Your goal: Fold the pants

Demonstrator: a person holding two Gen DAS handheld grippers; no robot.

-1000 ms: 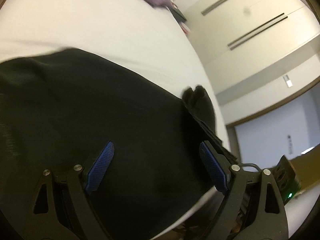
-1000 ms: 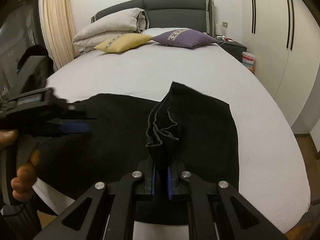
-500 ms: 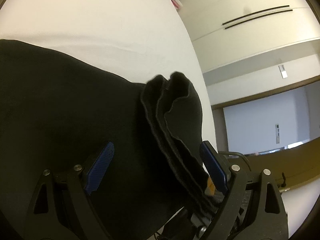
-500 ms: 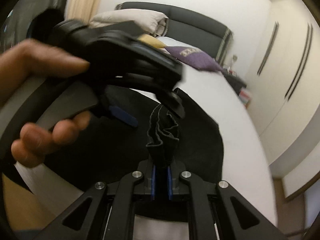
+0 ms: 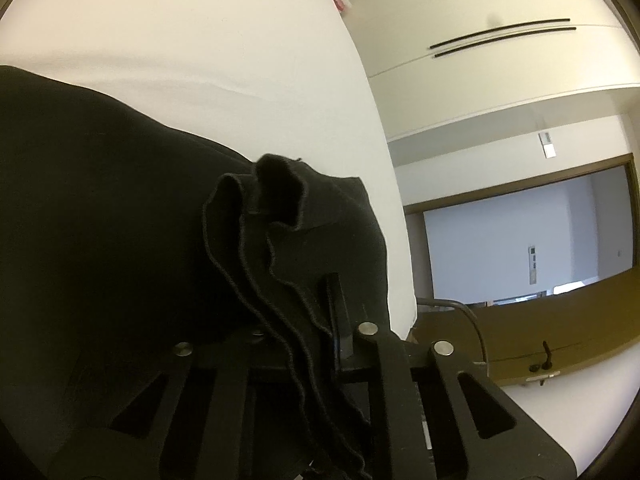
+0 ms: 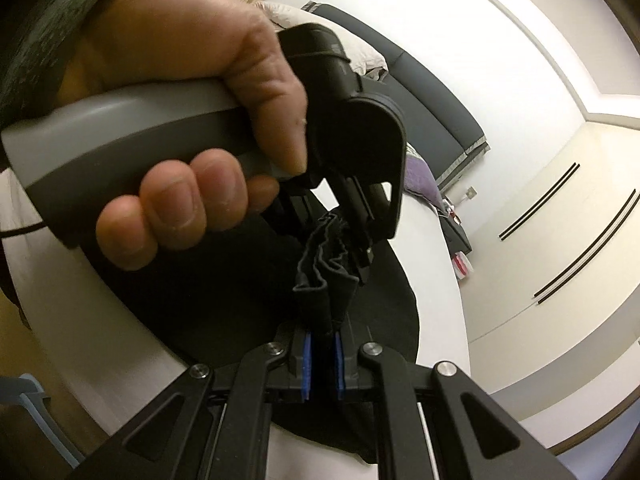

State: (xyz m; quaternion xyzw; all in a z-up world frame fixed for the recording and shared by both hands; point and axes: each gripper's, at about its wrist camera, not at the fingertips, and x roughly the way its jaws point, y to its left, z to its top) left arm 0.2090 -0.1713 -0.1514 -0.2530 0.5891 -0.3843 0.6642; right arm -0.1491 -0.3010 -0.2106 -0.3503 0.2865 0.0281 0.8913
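Black pants [image 5: 120, 220] lie spread on the white bed [image 5: 200, 40]. A bunched, pleated edge of them [image 5: 280, 200] stands up between the jaws of my left gripper [image 5: 298, 322], which are closing and pinch the fabric. In the right wrist view my right gripper [image 6: 320, 356] is shut on the same gathered fabric [image 6: 324, 268], blue pads [image 6: 306, 360] pressed to it. Just beyond, the left gripper [image 6: 358, 240] clamps the top of the bunch. A person's hand [image 6: 180, 100] wraps its grey handle and fills the upper left.
The bed's right edge [image 5: 384, 160] curves close to both grippers. White wardrobe doors [image 5: 480, 40] and a doorway [image 5: 520, 240] lie beyond it. A dark headboard [image 6: 440, 92], a purple pillow [image 6: 420, 176] and a nightstand [image 6: 456, 232] are at the far end.
The left gripper's jaws have gone from wide open to shut on the bunched fabric. The right gripper rolled and moved closer to the left hand, still holding the fabric.
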